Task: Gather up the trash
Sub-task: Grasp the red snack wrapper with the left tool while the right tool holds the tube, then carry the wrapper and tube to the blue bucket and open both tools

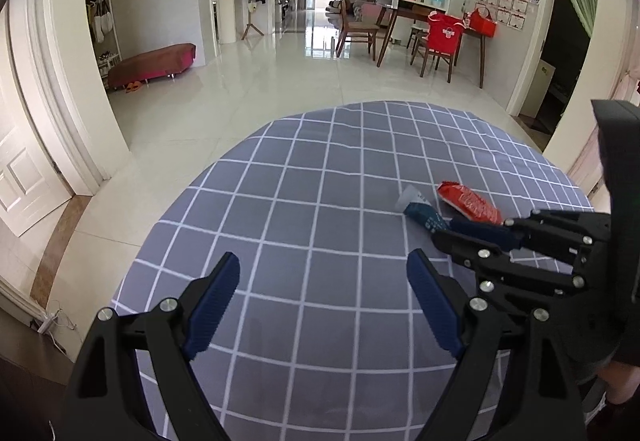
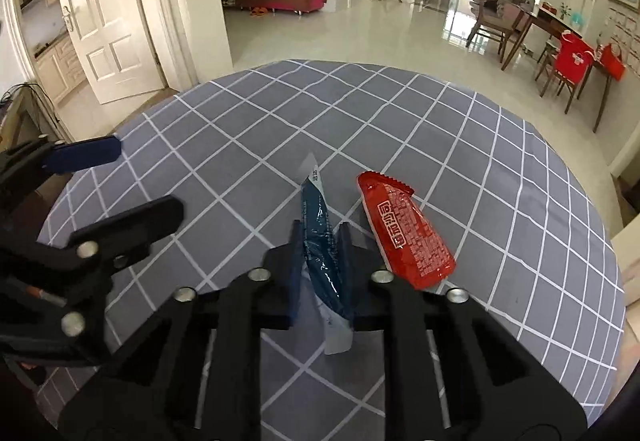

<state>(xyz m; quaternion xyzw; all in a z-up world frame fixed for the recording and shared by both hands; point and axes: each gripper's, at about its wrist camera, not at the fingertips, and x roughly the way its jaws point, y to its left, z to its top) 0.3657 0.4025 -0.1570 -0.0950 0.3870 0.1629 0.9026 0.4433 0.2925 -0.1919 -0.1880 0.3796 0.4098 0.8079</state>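
Where the grey checked tablecloth (image 2: pixel 400 129) meets glossy tile floor (image 1: pixel 240 89), our right gripper (image 2: pixel 322 237) pinches a crinkly teal wrapper (image 2: pixel 320 233) beside a red packet (image 2: pixel 408 233); our left gripper (image 1: pixel 324 281) gapes.

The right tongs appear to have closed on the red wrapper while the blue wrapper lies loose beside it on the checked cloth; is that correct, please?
Not quite: the wrappers are swapped. In the right wrist view the right tongs have closed on the blue wrapper, while the red wrapper lies loose beside it on the checked cloth.
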